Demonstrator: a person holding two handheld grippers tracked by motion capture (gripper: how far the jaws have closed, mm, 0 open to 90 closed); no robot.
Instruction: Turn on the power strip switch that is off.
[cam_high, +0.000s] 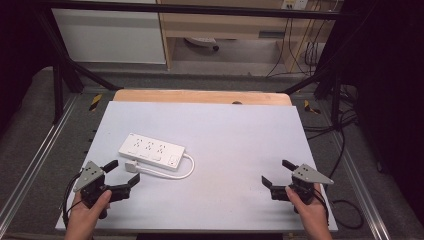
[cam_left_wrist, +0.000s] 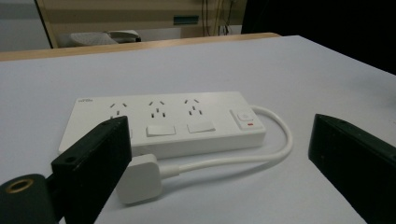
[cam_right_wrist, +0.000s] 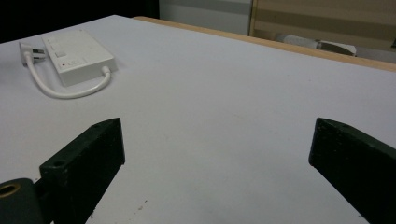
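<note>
- High view: the power strip (cam_high: 151, 150) is seen lying flat on the table (cam_high: 240, 150), near the left gripper (cam_high: 123, 175); its plug (cam_left_wrist: 140, 179) lies just before the spread, empty jaws.
- Right gripper (cam_high: 279, 174) is held open and empty, well apart.
- Plug is judged light, rigid and smooth; it is best pinched across its flat sides, since the stiff cord (cam_left_wrist: 261, 156) may drag.

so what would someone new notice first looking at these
The white power strip on the left part of the pale table, its short cable looping round to a white plug lying beside it. Next, the two black claws at the near edge: the left claw open, close to the plug, and the right claw open over bare table, well apart from the strip.
</note>
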